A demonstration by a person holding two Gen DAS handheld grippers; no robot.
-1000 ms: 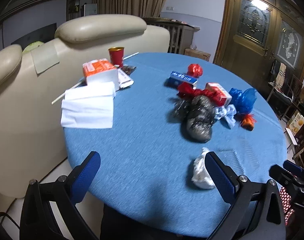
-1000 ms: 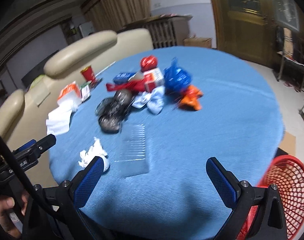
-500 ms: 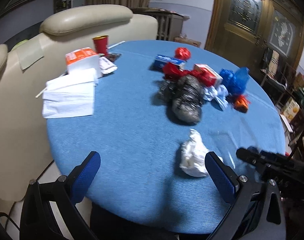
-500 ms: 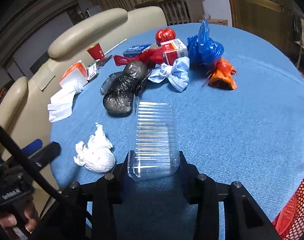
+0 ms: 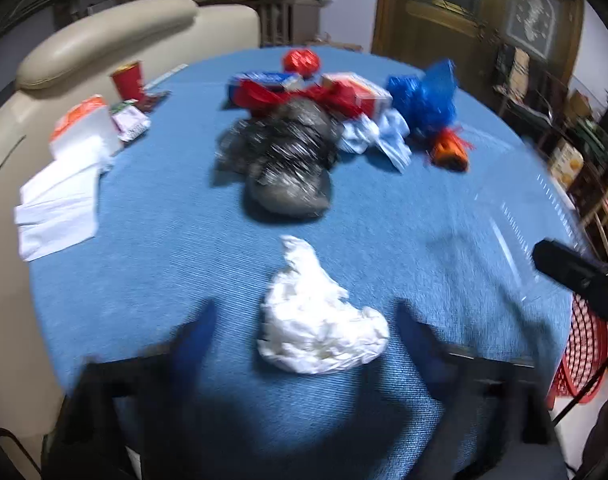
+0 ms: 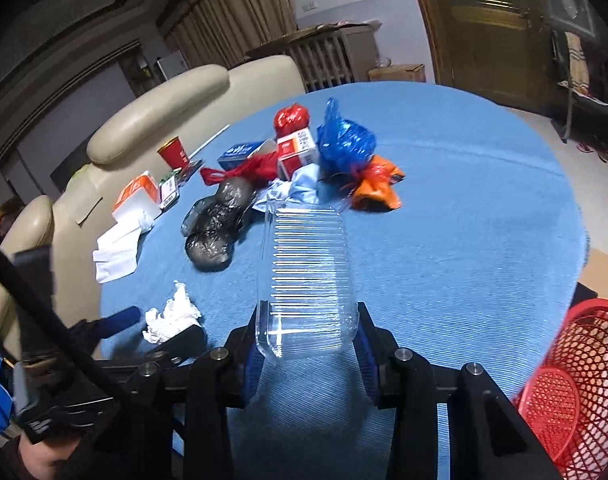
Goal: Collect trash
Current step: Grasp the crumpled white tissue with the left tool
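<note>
Lifted since before, the clear tray (image 6: 307, 280) stays pinched in right fingers (image 6: 362, 354); left fingers (image 5: 194, 340) blur, spread around tissue (image 5: 318, 324).

The right gripper (image 6: 307, 350) has lifted the clear container (image 6: 306, 276); the left gripper (image 5: 304, 344) now straddles the tissue wad (image 5: 316, 328).

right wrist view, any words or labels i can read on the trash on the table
No text here can be read for certain.
Red and white box: a printed label on top, too small to read.
Blue box: white lettering, blurred.
Small packet beside the orange and white box: print too small.
Red cup: no legible mark.
</note>
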